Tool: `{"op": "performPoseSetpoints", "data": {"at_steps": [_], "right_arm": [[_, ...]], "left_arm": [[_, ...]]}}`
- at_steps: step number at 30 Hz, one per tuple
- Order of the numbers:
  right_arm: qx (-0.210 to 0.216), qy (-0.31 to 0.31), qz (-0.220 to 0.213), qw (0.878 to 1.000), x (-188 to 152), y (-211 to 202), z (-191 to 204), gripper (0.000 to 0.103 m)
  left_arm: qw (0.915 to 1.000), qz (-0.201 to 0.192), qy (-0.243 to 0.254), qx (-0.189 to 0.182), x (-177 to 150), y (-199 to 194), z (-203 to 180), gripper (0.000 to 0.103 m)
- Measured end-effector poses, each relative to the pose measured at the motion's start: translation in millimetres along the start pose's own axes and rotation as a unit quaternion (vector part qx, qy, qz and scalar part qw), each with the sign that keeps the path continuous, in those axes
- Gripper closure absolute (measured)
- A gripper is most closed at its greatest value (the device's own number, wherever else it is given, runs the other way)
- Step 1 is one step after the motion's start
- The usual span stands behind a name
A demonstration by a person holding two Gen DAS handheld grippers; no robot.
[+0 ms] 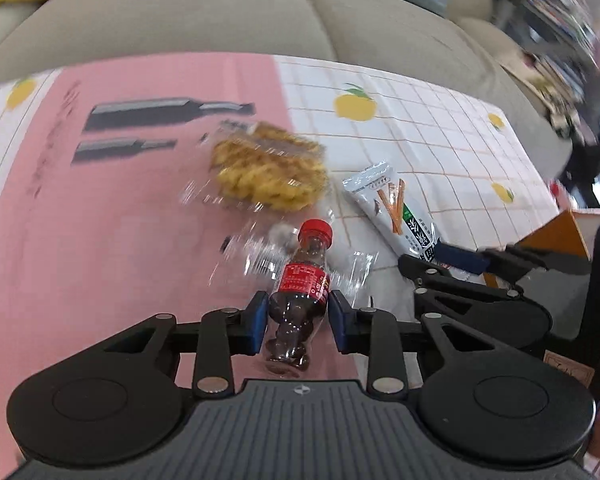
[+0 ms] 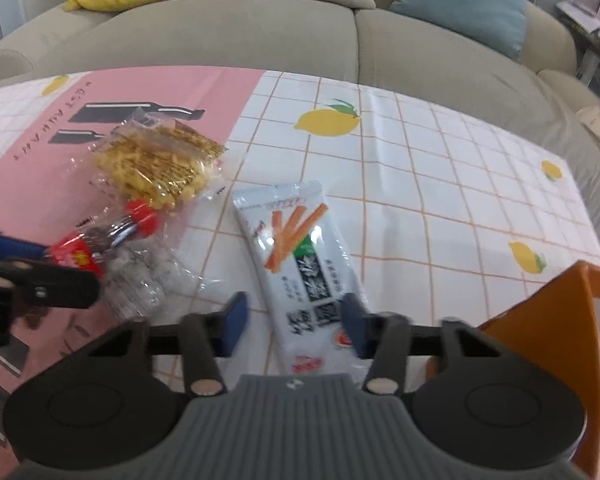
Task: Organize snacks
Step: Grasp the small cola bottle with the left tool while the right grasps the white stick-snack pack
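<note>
A small cola-shaped bottle (image 1: 300, 280) with a red cap and dark candies inside sits between the blue pads of my left gripper (image 1: 299, 320), which is shut on its lower body. In the right wrist view the same bottle (image 2: 100, 240) shows at the left, with the left gripper (image 2: 56, 268) on it. A white packet with orange sticks printed on it (image 2: 300, 248) lies flat on the tablecloth. Its near end lies between the fingers of my right gripper (image 2: 294, 326). The left pad stands clear of it, so the gripper is open.
A clear bag of yellow snacks (image 2: 156, 164) and a crumpled clear wrapper (image 2: 140, 280) lie on the pink part of the tablecloth (image 2: 420, 184). An orange box (image 2: 560, 340) stands at the right front. A grey sofa (image 2: 300, 32) with cushions runs behind the table.
</note>
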State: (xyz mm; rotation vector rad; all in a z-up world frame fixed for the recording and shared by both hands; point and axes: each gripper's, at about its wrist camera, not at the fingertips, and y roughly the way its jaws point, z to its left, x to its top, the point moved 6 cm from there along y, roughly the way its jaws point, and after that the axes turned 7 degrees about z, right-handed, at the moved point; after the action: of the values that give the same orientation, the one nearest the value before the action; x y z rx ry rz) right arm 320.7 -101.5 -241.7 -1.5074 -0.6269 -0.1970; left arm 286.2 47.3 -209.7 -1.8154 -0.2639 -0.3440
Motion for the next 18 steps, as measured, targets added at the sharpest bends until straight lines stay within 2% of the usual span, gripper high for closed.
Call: {"op": "performPoseSetpoints", "data": {"at_steps": [1, 3, 5, 9, 12, 13, 14, 15, 16, 18], "right_arm": [[0.003, 0.001, 0.002, 1.0, -1.6, -2.0, 0.2, 0.077], [0.017, 0.006, 0.007, 1.0, -5.2, -5.7, 2.0, 0.093], [0.028, 0.011, 0.013, 0.999, -13.3, -11.6, 6.1, 0.103], [0.066, 0.048, 0.034, 0.996, -40.1, -25.9, 15.8, 0.103], [0.085, 0.03, 0.021, 0.996, -55.3, -37.3, 28.0, 0.103], [0.076, 0.01, 0.013, 0.997, -56.3, -39.0, 30.7, 0.101], [0.065, -0.003, 0.01, 0.998, -55.5, -38.1, 31.4, 0.093], [0.055, -0.015, 0.011, 0.998, -52.7, -35.7, 30.0, 0.077], [0.048, -0.022, 0.009, 0.999, -47.7, -33.9, 27.0, 0.07], [0.026, -0.036, -0.003, 0.999, -34.1, -30.3, 20.0, 0.048]], "left_arm": [[0.9999, -0.002, -0.011, -0.001, -3.0, -1.2, 0.8, 0.067], [0.9995, -0.007, -0.03, 0.002, -12.3, -6.5, 2.7, 0.068], [0.999, -0.012, -0.042, 0.012, -20.5, -9.3, 2.8, 0.068], [0.9979, -0.018, -0.052, 0.034, -37.8, -14.6, 3.3, 0.068], [0.9962, -0.024, -0.054, 0.064, -45.8, -14.5, 8.1, 0.068], [0.9959, -0.025, -0.055, 0.068, -47.3, -14.8, 10.1, 0.068], [0.9957, -0.025, -0.057, 0.068, -47.3, -14.8, 11.7, 0.068], [0.9956, -0.025, -0.059, 0.068, -47.1, -14.8, 12.8, 0.068], [0.9956, -0.025, -0.059, 0.067, -46.2, -14.0, 13.6, 0.068], [0.9958, -0.023, -0.057, 0.068, -44.7, -11.0, 14.1, 0.068]]}}
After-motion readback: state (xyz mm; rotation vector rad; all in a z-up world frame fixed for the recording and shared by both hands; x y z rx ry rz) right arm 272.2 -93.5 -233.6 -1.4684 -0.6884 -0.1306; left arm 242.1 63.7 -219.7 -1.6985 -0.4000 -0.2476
